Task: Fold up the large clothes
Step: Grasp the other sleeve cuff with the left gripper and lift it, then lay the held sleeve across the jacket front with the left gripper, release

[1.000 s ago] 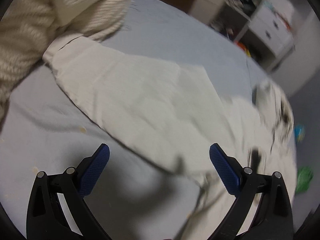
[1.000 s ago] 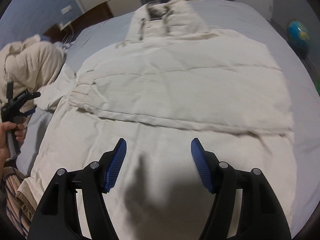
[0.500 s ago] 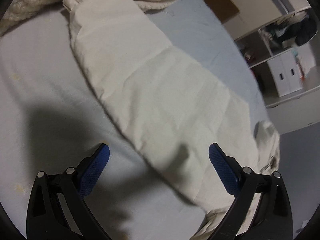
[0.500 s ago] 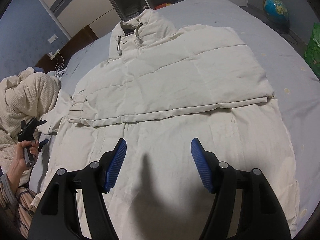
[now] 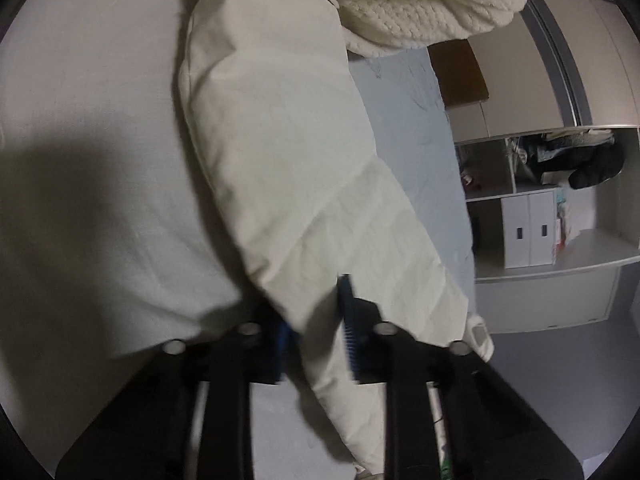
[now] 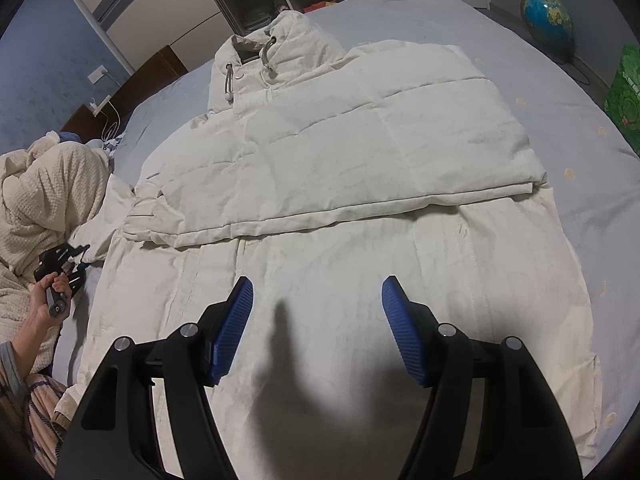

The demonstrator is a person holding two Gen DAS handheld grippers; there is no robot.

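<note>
1. My left claw [image 5: 316,332] has just come down from wide open over the sleeve [image 5: 280,152] of the cream padded jacket [image 6: 360,152]; its jaws are closing now, with the sleeve's fabric bunched between them at lower centre of the left view.
2. My right claw [image 6: 316,328] has kept its jaws apart, gripping nothing, above the jacket's lower half.
3. The jacket lies spread across the bed [image 6: 540,92], its right sleeve already folded over the chest.
4. I judge the left sleeve fold comes next.

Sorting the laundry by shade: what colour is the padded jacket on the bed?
Cream, off-white jacket; right wrist view shows it best.
</note>
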